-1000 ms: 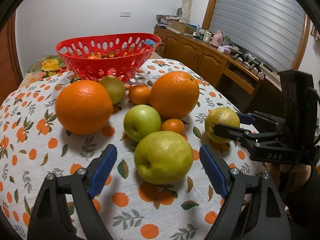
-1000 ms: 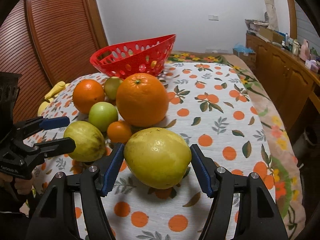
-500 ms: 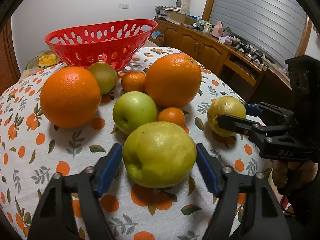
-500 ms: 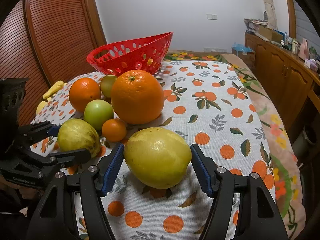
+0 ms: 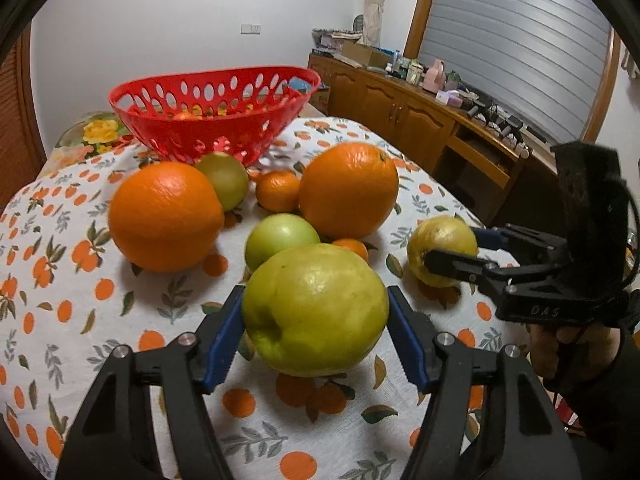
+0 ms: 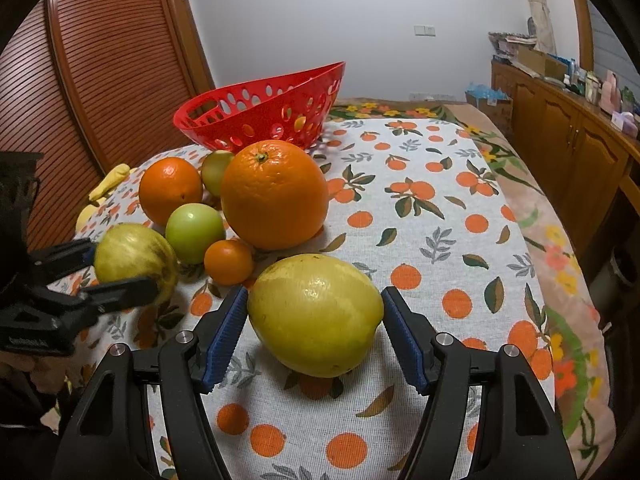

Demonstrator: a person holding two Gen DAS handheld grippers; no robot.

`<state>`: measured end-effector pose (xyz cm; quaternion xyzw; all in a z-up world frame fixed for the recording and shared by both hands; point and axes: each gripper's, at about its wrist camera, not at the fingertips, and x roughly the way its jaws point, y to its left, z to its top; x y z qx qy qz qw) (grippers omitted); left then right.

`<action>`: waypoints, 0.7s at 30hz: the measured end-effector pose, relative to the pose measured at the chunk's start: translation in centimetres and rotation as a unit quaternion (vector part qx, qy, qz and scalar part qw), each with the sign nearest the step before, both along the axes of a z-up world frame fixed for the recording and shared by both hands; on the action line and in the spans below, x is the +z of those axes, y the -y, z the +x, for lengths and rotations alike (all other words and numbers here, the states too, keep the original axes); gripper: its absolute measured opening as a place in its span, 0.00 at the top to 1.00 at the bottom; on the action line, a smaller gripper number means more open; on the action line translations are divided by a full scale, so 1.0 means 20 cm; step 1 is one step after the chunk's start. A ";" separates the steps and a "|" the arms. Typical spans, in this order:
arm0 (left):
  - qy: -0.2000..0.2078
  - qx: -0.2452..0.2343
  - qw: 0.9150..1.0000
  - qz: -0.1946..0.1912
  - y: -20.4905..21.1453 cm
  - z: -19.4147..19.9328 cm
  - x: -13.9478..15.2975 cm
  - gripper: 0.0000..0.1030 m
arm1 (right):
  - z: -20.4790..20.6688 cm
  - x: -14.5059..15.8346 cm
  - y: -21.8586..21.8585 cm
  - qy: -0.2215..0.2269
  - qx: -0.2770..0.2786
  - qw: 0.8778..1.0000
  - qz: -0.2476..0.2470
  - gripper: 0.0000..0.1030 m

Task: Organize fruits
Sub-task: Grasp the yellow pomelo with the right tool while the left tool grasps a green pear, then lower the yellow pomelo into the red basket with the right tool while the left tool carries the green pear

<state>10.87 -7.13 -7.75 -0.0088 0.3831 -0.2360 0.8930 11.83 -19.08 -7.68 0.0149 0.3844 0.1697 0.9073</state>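
My left gripper [image 5: 314, 328] is shut on a large yellow-green fruit [image 5: 316, 310] and holds it just above the tablecloth. My right gripper [image 6: 314, 330] is shut on a yellow lemon-like fruit [image 6: 316, 314]; both also show in the left wrist view, the gripper [image 5: 460, 250] at the right around the fruit [image 5: 442, 248]. A red perforated basket [image 5: 216, 114] stands at the back with small fruit inside. Two big oranges [image 5: 166, 216] [image 5: 348, 190], a green apple [image 5: 280, 238], a green-brown fruit [image 5: 222, 178] and two mandarins [image 5: 278, 190] lie between.
The table carries an orange-print cloth [image 6: 420, 208]; its right edge drops off toward a wooden sideboard [image 5: 420, 120] with clutter. A wooden slatted door [image 6: 100, 80] stands to the left. Something yellow [image 6: 108, 184] lies at the table's left edge.
My left gripper has moved forward and closed on the large yellow-green fruit, then raised it slightly. My right gripper's jaws have come in against the yellow fruit.
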 end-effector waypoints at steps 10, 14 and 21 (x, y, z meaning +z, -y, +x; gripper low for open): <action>0.030 0.019 0.999 -0.005 -0.08 0.01 0.13 0.35 | 0.00 0.11 -0.02 0.028 0.017 0.999 0.010 0.34; 0.041 0.027 0.999 -0.005 -0.12 0.03 0.18 0.35 | 0.02 0.19 -0.04 0.045 0.026 0.999 0.010 0.34; 0.055 0.048 0.997 -0.005 -0.20 0.08 0.24 0.35 | 0.09 0.31 -0.08 0.072 0.034 0.997 0.009 0.34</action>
